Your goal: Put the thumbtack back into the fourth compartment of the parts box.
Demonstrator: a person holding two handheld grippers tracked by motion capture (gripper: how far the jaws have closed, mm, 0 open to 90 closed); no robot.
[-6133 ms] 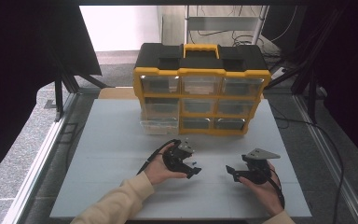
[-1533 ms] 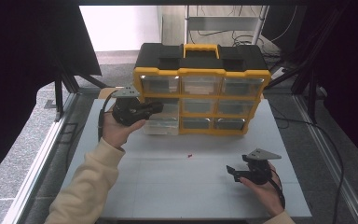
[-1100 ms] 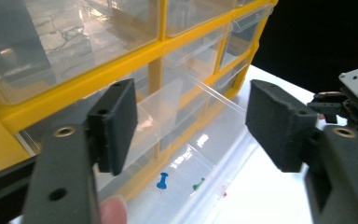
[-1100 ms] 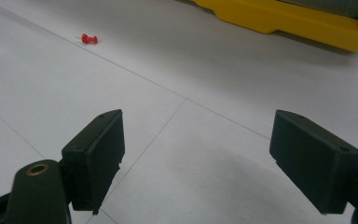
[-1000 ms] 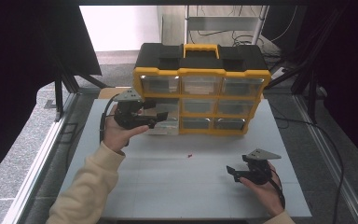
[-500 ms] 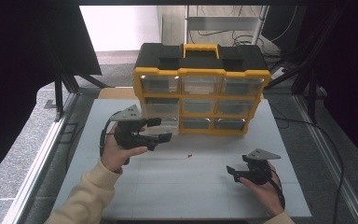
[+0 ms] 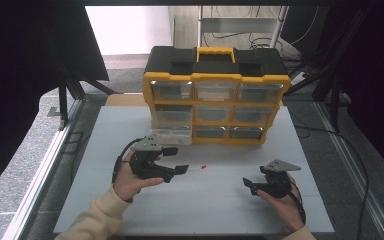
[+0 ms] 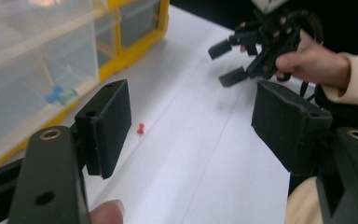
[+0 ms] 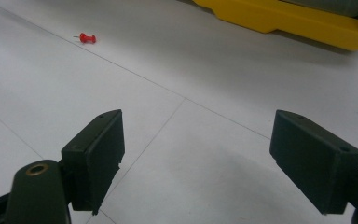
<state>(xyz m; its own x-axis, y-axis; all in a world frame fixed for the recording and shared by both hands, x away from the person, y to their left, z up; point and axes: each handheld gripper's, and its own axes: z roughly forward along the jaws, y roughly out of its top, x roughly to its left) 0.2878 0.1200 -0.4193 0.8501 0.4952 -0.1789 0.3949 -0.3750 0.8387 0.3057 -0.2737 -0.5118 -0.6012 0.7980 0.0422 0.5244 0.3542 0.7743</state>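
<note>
- Left gripper view: the left gripper [image 8: 191,121] has its jaws wide apart and empty; the red pushpin [image 8: 140,129] lies on the table [image 8: 205,177] just ahead, nearer the left-hand jaw.
- Likely best: centre the jaws over the pin, lower them, then close gently.
- The right gripper [image 9: 209,154] is also spread, with nothing between its jaws, and the pin is well ahead of it.
- Drawer [image 8: 37,70] contents are blurred, and the pin's point is too small to make out.

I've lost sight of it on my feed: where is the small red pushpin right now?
In the high view the small red pushpin lies on the white table, just right of the left gripper and in front of the yellow drawer organiser.
</note>
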